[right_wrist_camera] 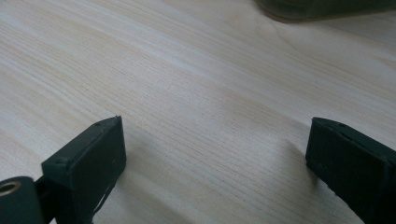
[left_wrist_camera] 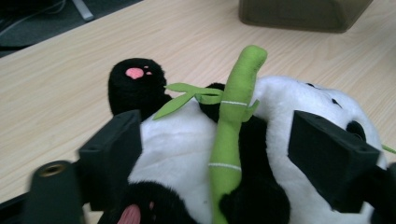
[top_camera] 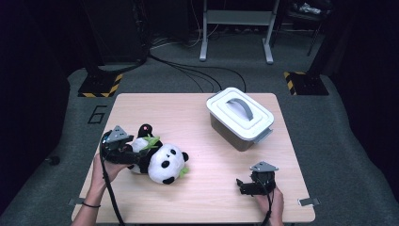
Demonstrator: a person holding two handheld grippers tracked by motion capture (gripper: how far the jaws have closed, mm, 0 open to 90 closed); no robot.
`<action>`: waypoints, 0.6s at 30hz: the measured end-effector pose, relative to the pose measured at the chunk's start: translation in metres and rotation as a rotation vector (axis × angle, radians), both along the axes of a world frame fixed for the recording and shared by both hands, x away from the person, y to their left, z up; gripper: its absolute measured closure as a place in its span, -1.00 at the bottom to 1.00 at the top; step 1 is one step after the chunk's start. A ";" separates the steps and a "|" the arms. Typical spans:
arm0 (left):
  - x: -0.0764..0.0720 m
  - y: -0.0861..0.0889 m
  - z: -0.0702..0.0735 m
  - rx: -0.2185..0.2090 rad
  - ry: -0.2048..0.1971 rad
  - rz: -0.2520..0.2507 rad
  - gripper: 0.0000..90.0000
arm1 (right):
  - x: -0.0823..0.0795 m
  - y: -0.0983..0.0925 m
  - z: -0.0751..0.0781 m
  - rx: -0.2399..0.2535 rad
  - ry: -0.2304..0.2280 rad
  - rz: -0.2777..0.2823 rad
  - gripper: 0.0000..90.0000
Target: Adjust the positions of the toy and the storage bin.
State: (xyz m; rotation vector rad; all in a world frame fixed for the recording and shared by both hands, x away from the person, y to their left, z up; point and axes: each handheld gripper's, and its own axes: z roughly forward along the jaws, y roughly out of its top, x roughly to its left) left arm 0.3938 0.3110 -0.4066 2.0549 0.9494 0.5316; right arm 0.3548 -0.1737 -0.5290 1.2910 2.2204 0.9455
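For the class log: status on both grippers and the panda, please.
Left gripper open, jaws astride the plush panda with its green bamboo stalk. Right gripper open over bare table. Lidded storage box stands apart, nothing blocking.

Lidded bin [top_camera: 240, 117] blocks the far right; middle free.

From my seat the tabletop [top_camera: 197, 197] carries three groups. The plush panda [top_camera: 160, 160] lies at about eight o'clock, with its bamboo stalk [left_wrist_camera: 231, 135] lying on its belly. My left hand-held gripper [top_camera: 134, 157] sits at the panda's nine o'clock, one jaw on each side of its body. The lidded box [top_camera: 240, 117] stands at two o'clock, well apart from the panda. My right hand-held gripper [top_camera: 242, 186] rests at five o'clock, in front of the box.
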 end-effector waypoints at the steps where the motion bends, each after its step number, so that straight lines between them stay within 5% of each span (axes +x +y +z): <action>1: -0.003 0.001 0.001 0.003 -0.005 0.006 -0.66 | 0.000 0.000 0.000 0.000 0.000 0.000 -0.91; 18: -0.056 0.017 -0.013 0.056 -0.034 0.069 -0.88 | 0.000 0.000 0.000 0.000 0.000 -0.001 -0.91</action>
